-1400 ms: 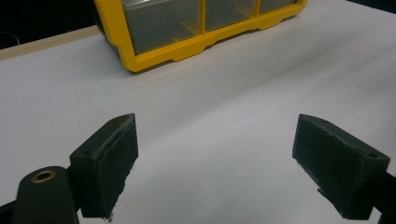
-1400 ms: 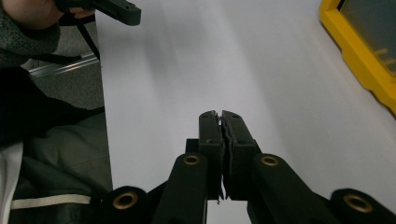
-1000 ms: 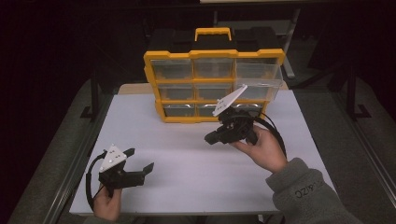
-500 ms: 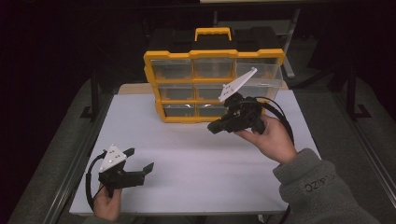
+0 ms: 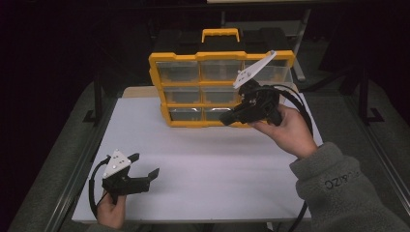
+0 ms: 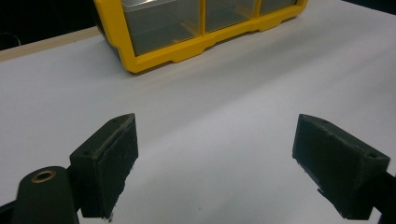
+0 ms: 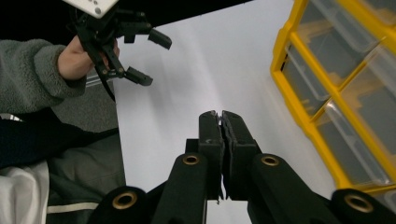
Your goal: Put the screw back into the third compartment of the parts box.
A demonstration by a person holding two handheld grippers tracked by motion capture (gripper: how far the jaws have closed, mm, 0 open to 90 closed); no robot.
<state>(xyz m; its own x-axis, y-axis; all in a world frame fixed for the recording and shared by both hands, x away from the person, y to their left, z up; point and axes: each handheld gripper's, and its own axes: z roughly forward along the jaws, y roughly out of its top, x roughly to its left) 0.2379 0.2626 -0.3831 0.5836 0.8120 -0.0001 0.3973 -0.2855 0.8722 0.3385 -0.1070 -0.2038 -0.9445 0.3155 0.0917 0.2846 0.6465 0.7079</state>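
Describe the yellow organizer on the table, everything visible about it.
The organizer is a yellow plastic case with a black back and a yellow handle on top. It stands upright at the far edge of the white table, its front facing the person. The front is a grid of clear drawers, three across in three rows; their contents cannot be made out. The right tongs, shut, hover before its lower right drawers; contact is unclear.

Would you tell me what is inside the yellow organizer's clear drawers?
The yellow organizer has clear drawers that look empty where visible; the right gripper covers part of the lower right ones.

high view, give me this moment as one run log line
left gripper: open, empty, over table | right gripper: shut, empty, by yellow drawer organizer
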